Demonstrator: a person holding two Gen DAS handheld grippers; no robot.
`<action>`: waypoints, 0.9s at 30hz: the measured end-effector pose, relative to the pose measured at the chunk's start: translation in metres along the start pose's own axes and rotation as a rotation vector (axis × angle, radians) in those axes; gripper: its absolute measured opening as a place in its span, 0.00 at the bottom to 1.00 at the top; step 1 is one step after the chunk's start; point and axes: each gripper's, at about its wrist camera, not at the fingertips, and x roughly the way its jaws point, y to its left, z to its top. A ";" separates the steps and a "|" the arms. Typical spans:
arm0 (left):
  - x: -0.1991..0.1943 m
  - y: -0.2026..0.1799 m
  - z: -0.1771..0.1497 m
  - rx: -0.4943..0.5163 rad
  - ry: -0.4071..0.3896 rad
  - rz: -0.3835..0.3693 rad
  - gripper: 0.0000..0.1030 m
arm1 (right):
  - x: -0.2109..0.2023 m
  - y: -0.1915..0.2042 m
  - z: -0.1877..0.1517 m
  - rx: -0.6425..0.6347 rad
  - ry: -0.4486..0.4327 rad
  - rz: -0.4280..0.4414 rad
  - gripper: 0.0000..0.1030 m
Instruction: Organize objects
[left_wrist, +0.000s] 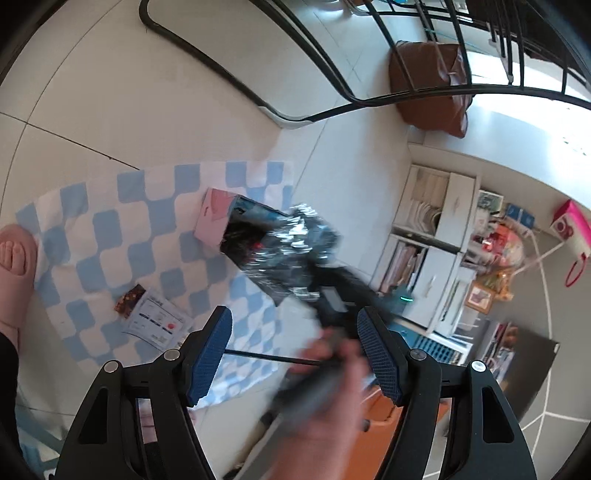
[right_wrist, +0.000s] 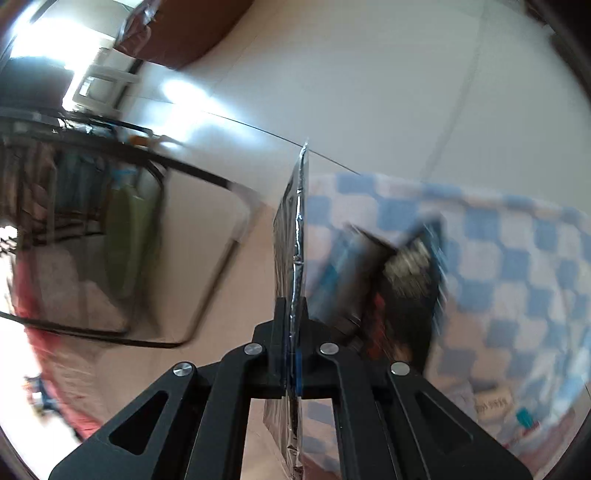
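Observation:
My right gripper (right_wrist: 291, 314) is shut on the sealed edge of a black and silver foil packet (right_wrist: 295, 229), held edge-on above the floor. In the left wrist view the same foil packet (left_wrist: 284, 251) hangs in the air in front of the right gripper (left_wrist: 325, 284) and the blurred hand holding it. My left gripper (left_wrist: 295, 354) is open and empty, raised above the blue and white checkered cloth (left_wrist: 103, 229). A pink box (left_wrist: 214, 218) lies on the cloth behind the packet. A small snack packet with a white label (left_wrist: 151, 314) lies on the cloth nearer me.
A black metal chair frame (left_wrist: 295, 74) stands on the tiled floor beyond the cloth. A brown bag (left_wrist: 432, 85) sits behind it. White shelves (left_wrist: 428, 240) with papers stand at the right. An orange box (left_wrist: 380, 435) is below my left gripper. A person's foot (left_wrist: 14, 254) rests at the cloth's left edge.

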 end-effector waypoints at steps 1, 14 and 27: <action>0.001 0.001 -0.003 -0.002 0.012 -0.008 0.67 | 0.010 -0.001 -0.007 0.004 0.005 -0.038 0.03; -0.020 0.008 0.012 -0.013 0.021 -0.028 0.67 | 0.142 -0.007 -0.004 -0.008 0.165 -0.274 0.04; -0.022 0.017 0.014 -0.047 -0.006 0.010 0.67 | 0.099 0.017 -0.006 -0.083 0.183 -0.166 1.00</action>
